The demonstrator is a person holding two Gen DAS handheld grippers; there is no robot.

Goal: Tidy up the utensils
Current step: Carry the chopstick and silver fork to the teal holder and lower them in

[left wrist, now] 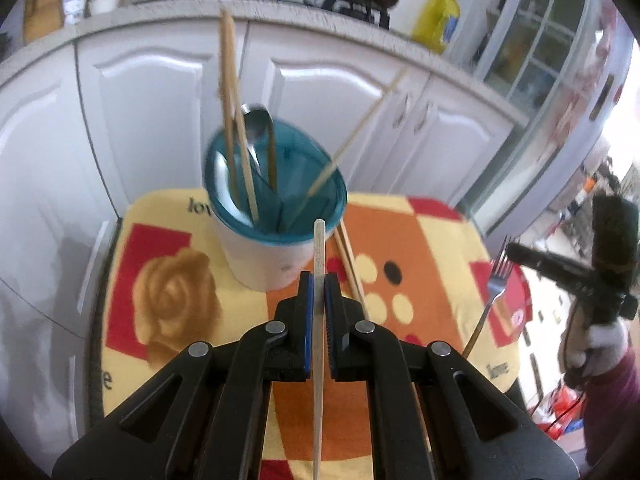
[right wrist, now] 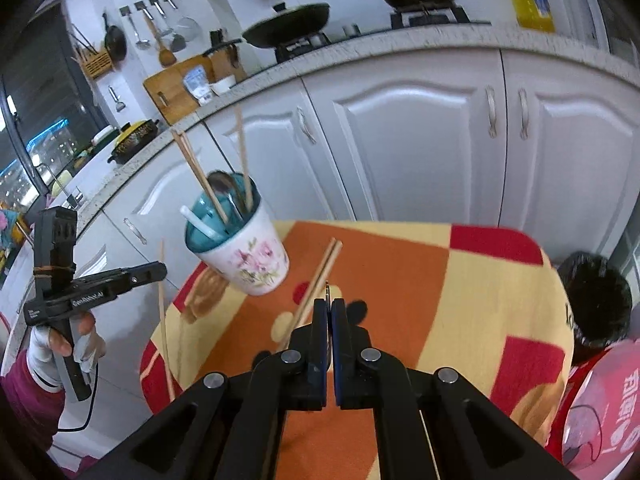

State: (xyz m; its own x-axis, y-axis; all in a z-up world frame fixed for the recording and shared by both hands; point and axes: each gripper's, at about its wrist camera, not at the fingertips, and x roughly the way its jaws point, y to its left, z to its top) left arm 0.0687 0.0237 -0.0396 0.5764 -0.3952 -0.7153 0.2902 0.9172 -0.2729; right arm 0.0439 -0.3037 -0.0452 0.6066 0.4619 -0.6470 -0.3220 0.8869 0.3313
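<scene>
Left hand-held gripper pinches a chopstick — right hand-held gripper pinches a fork.

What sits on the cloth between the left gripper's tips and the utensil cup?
Only bare patterned cloth; the left wrist view shows the left gripper shut on a chopstick whose tip reaches toward the cup. A loose chopstick pair lies just right.

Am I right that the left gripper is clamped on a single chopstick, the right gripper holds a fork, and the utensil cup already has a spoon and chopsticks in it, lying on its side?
Not quite: the cup stands upright on the tablecloth, as the right wrist view shows. The rest holds: the left gripper is clamped on a chopstick, the right gripper holds the fork, and a spoon and chopsticks are inside.
</scene>
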